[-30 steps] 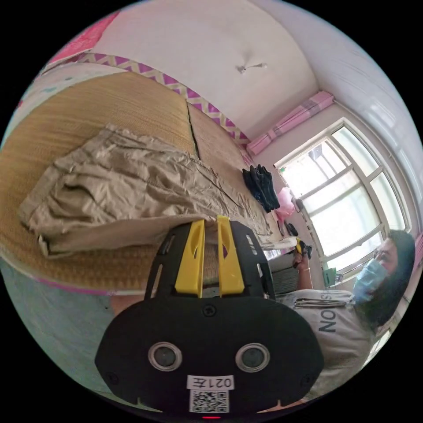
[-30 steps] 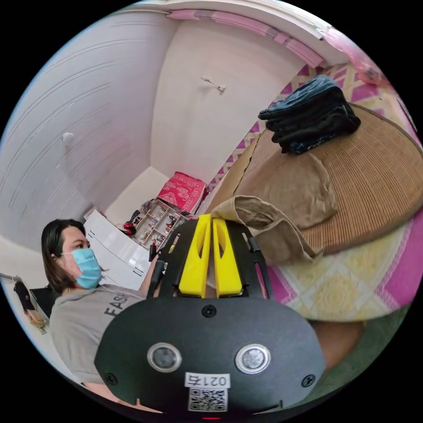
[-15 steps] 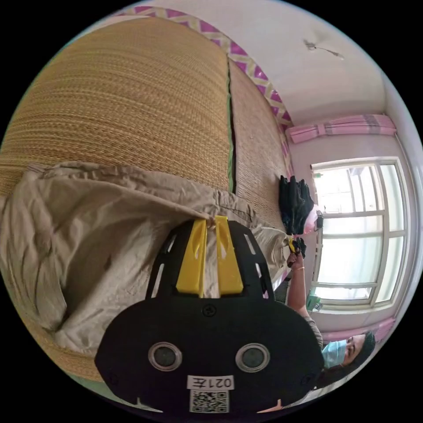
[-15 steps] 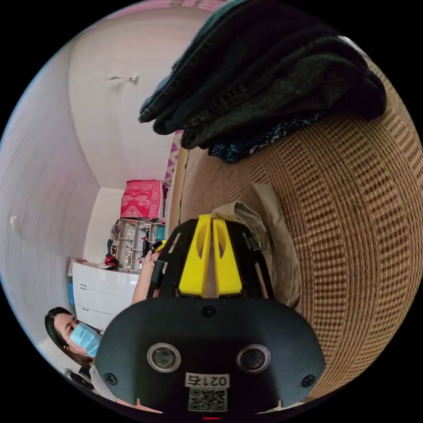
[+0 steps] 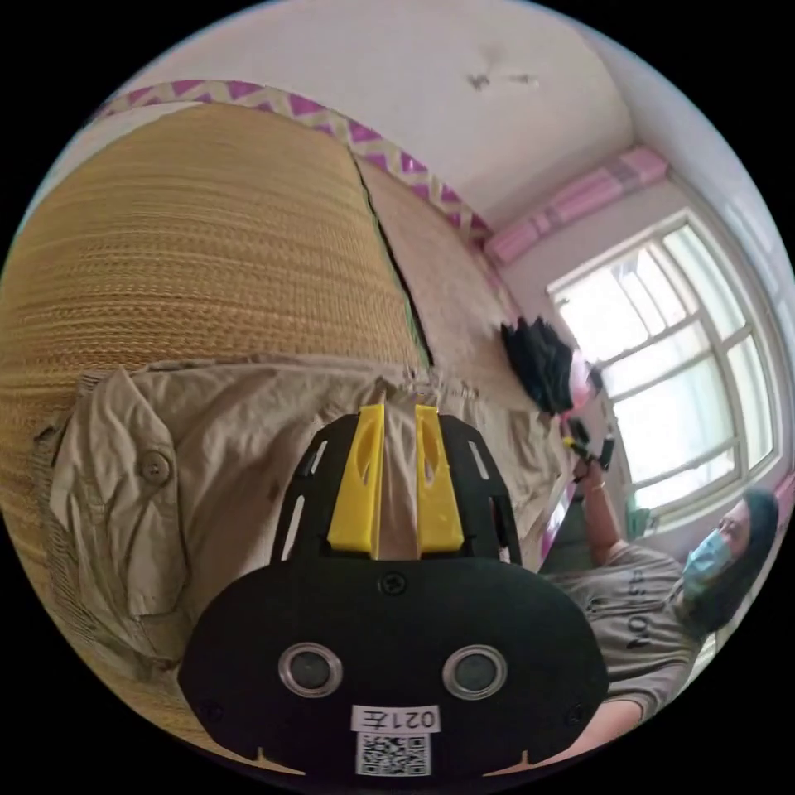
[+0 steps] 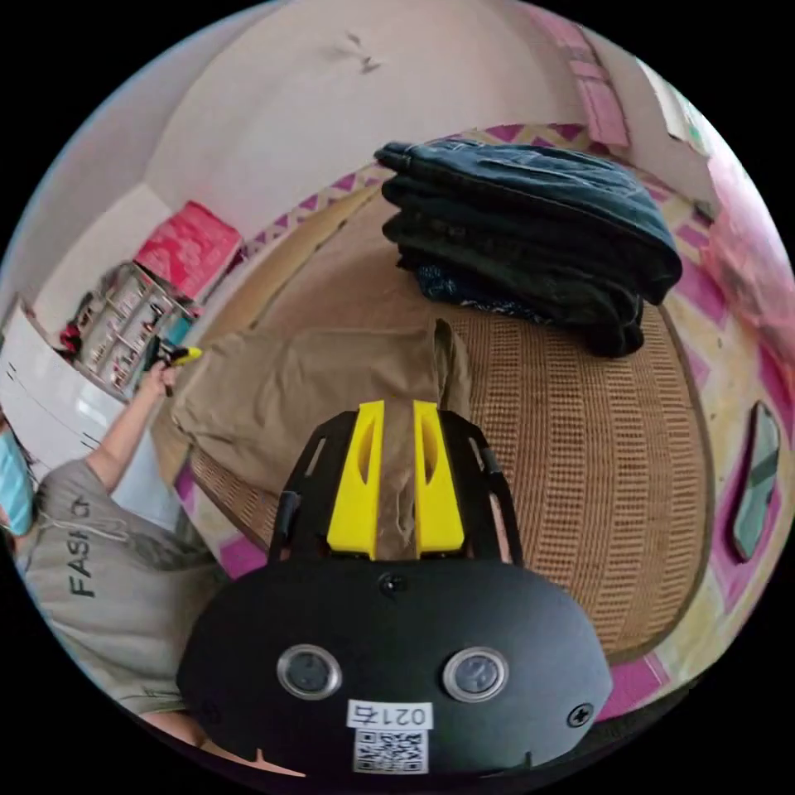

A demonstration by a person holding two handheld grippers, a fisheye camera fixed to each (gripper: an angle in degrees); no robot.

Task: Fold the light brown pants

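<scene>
Both my jaw pairs stand a little apart, the left gripper (image 5: 399,407) and right gripper (image 6: 397,404) gripping nothing. The light brown pants (image 6: 315,389) lie folded on the woven mat (image 6: 596,464). Dark folded clothes (image 6: 530,232) sit stacked nearby.

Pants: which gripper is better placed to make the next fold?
Right, probably. The right gripper sits over the free leg end of the pants, with bare mat beside it. The left gripper is at the bulky waist end, better as an anchor.
</scene>
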